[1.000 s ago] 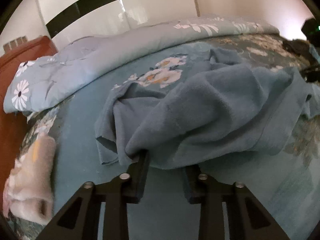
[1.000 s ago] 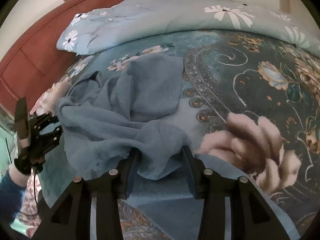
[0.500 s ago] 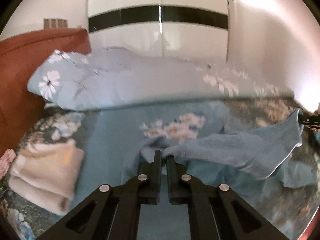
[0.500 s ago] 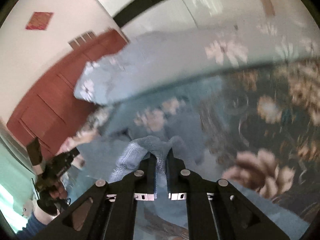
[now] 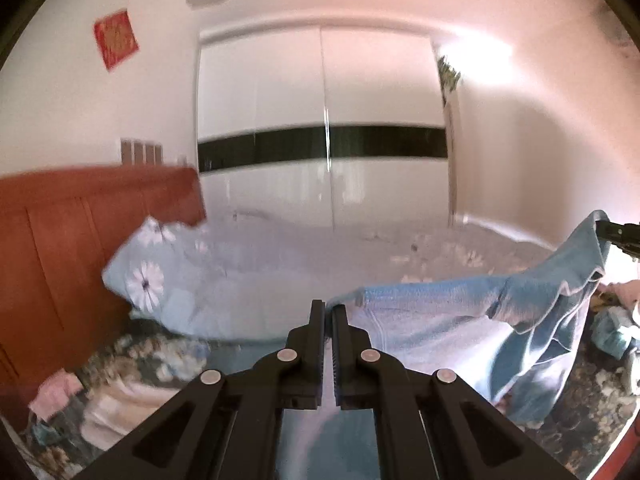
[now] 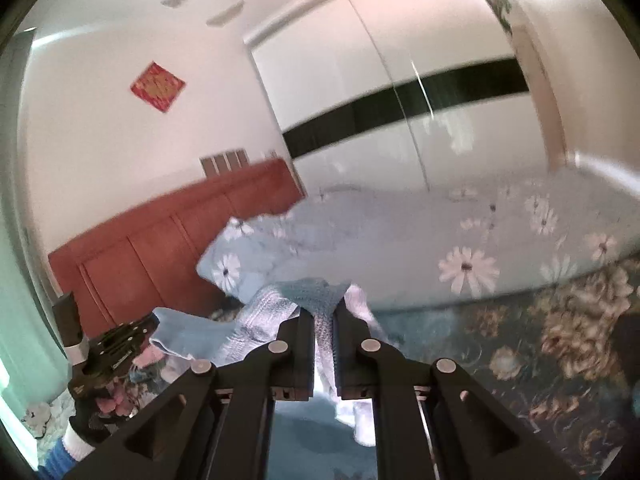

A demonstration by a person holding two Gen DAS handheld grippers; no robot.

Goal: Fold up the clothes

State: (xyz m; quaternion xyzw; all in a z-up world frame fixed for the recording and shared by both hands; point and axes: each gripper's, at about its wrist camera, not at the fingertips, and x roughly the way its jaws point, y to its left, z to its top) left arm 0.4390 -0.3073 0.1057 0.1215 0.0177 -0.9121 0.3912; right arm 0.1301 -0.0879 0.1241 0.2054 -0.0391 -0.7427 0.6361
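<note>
A blue cloth garment (image 5: pixel 460 312) hangs in the air, stretched between my two grippers above the bed. My left gripper (image 5: pixel 328 312) is shut on one edge of it. My right gripper (image 6: pixel 323 316) is shut on the other edge (image 6: pixel 316 292). In the left wrist view the right gripper (image 5: pixel 618 236) shows at the far right, holding the raised corner. In the right wrist view the left gripper (image 6: pixel 116 344) shows at the lower left with the cloth (image 6: pixel 192 332) running to it. The lower part of the garment drapes down toward the bed.
The bed has a dark floral sheet (image 6: pixel 520 340) and a pale blue flowered duvet (image 5: pixel 208 280) at the back. A red wooden headboard (image 5: pixel 80 240) is on the left. A folded pink-white cloth (image 5: pixel 120 412) lies at lower left. A white wardrobe (image 5: pixel 320 120) stands behind.
Both grippers closed on the blue garment and lifted it high off the bed. It now hangs spread between them, and both cameras have tilted up toward the wardrobe.
</note>
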